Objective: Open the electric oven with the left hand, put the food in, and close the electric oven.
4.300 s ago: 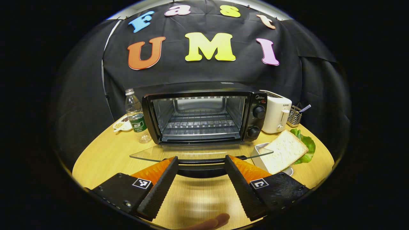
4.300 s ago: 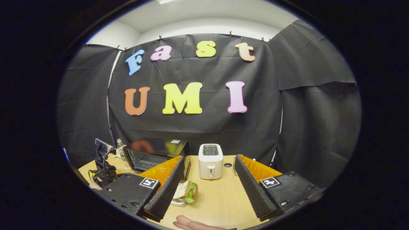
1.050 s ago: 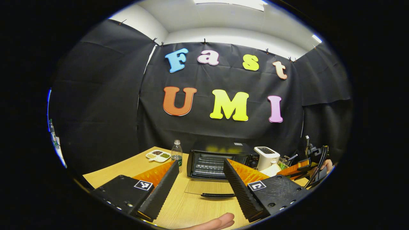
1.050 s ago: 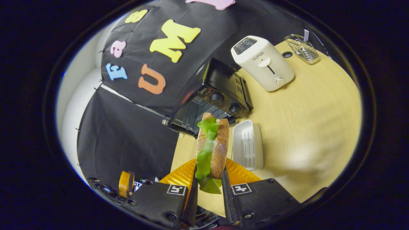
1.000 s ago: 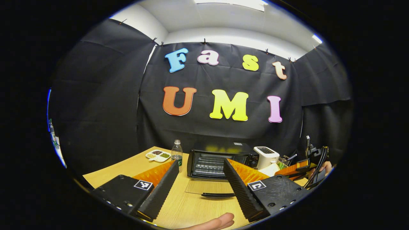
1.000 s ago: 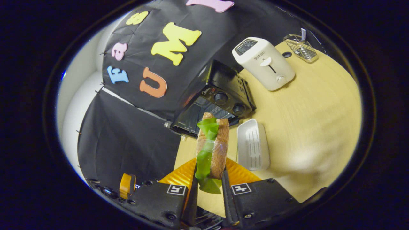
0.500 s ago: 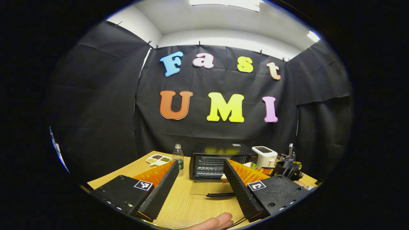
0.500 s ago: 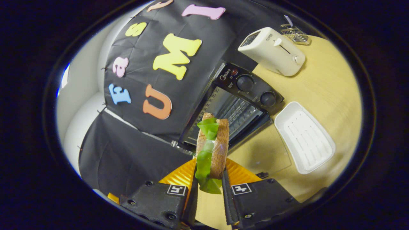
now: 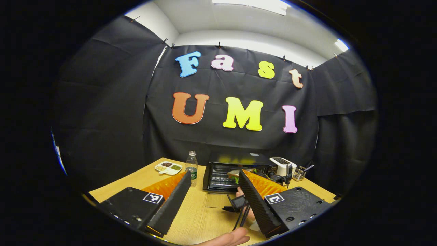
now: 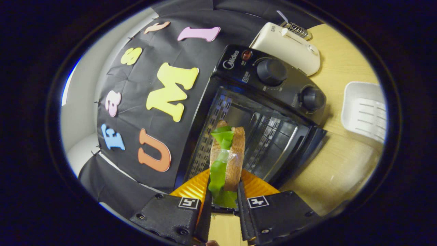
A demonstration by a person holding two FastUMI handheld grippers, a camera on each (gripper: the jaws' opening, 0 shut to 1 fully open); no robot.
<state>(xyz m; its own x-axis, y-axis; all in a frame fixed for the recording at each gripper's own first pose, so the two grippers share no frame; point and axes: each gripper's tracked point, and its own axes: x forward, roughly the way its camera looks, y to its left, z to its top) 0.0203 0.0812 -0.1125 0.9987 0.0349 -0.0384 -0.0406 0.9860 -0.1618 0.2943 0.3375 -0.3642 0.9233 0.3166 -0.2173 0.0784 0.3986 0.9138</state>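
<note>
The black electric oven (image 10: 273,78) stands with its glass door (image 10: 341,164) folded down flat and its wire rack (image 10: 269,136) showing. My right gripper (image 10: 223,183) is shut on a sandwich (image 10: 228,155) of brown bread and green lettuce, held on edge right in front of the oven's mouth. In the left gripper view the oven (image 9: 218,169) sits far back on the table, with the sandwich (image 9: 235,174) at its opening and the hand with the right gripper (image 9: 239,204) over the lowered door. My left gripper (image 9: 213,174) is open, holds nothing, and stays well back from the oven.
A white toaster (image 10: 286,44) stands right of the oven, with a wire utensil rack (image 9: 300,173) beyond it. A white ribbed tray (image 10: 365,109) lies on the wooden table (image 10: 341,65). Left of the oven are a water bottle (image 9: 192,167) and a divided snack dish (image 9: 168,167).
My right gripper has carried the sandwich from beside the white tray up to the open oven mouth. The left gripper has stayed open and back from the oven.
</note>
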